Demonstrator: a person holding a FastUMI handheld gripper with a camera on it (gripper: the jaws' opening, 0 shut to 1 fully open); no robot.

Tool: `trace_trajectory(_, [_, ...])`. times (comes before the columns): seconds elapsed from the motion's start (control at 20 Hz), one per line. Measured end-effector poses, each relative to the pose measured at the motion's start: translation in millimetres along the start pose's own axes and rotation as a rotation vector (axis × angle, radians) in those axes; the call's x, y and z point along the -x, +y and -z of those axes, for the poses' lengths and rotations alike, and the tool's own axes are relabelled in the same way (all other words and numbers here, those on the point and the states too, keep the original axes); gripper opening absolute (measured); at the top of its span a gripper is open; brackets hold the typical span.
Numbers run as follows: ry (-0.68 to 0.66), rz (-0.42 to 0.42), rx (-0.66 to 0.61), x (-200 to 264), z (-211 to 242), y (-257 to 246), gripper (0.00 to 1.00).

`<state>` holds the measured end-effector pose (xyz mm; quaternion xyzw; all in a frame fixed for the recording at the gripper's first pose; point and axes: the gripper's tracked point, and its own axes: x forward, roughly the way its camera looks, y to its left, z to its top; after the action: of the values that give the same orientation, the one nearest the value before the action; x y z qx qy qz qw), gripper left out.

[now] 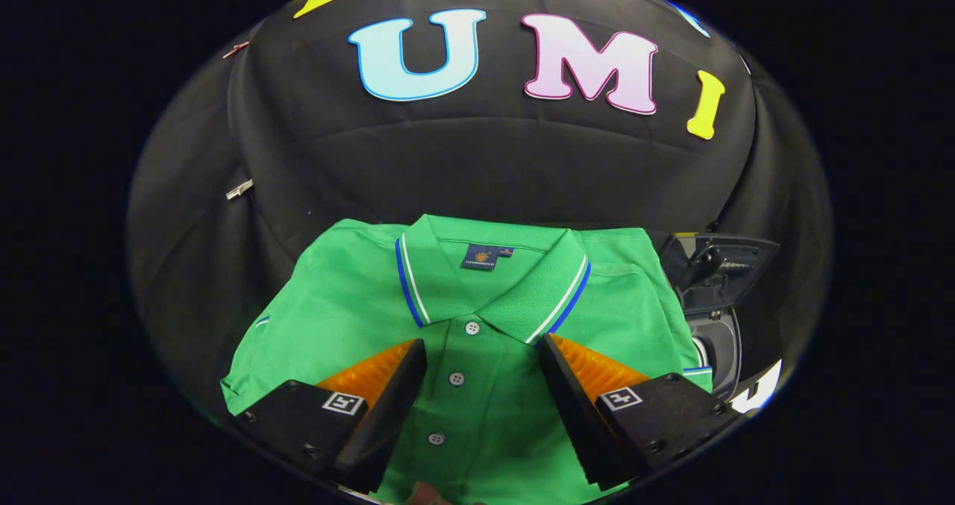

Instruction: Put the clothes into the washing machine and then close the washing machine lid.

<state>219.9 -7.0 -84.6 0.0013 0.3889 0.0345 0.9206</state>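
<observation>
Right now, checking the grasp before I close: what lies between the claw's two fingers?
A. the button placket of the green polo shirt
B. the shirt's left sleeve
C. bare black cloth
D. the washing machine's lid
A: the claw stands open, its fingers either side of the buttoned placket of the green polo shirt, just below the collar; the washing machine sits off to the right.

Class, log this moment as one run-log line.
gripper: open, above shirt placket | green polo shirt: flat, folded | washing machine: beside the shirt, lid open
</observation>
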Motion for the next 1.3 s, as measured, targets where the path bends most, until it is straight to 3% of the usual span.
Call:
trace_trajectory(0.3, [0.144, 0.030, -0.018, -4, 2, -3, 0.98])
trace_trajectory(0.4, [0.192, 0.041, -0.033, -4, 2, -6, 0.93])
trace_trajectory(0.65, [0.182, 0.026, -0.086, -6, -3, -5, 0.35])
trace_trajectory(0.7, [0.171, 0.033, -0.094, -6, -4, -11, 0.35])
trace_trajectory(0.8, [0.132, 0.013, -0.077, -7, -8, -10, 0.11])
trace_trajectory(1.3, [0.041, 0.031, -0.013, -7, -8, -9, 0.12])
